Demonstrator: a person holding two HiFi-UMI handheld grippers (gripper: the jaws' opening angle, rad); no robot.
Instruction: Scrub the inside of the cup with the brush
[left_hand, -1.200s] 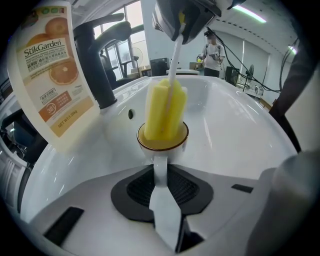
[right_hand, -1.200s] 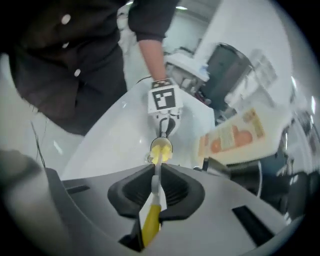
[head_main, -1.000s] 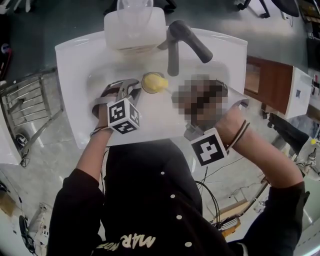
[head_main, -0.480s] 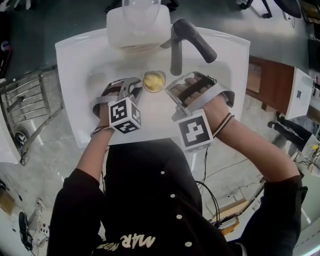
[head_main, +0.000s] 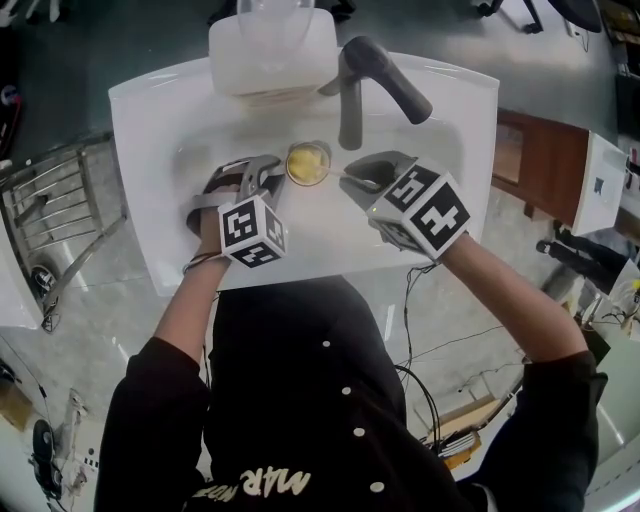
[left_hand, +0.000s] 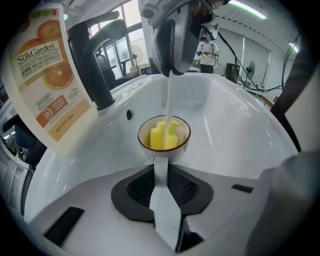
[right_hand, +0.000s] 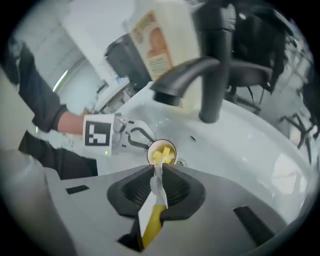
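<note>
In the head view, the left tool (head_main: 264, 172) is gripping the cup (head_main: 308, 163) by its handle, holding it over the middle of the sink (head_main: 140, 120), just in front of the faucet (head_main: 375, 80). From the right edge of the sink, the right tool (head_main: 362, 176) is reaching in and clamping the brush (head_main: 346, 173), whose shaft is running to the cup's mouth. A jug (head_main: 272, 45) is standing at the sink's back edge.

In the left gripper view, the jaws are pressing together on the cup's white handle (left_hand: 161, 172). The brush's yellow sponge head (left_hand: 162, 136) is sitting inside the cup, and its pale shaft is rising to the right tool (left_hand: 172, 45) above.

In the right gripper view, the jaws are closing on the brush's yellow-and-white handle (right_hand: 155, 202). Beyond them the sponge is filling the cup (right_hand: 162, 151), with the left tool (right_hand: 132, 137) just beside it.
</note>
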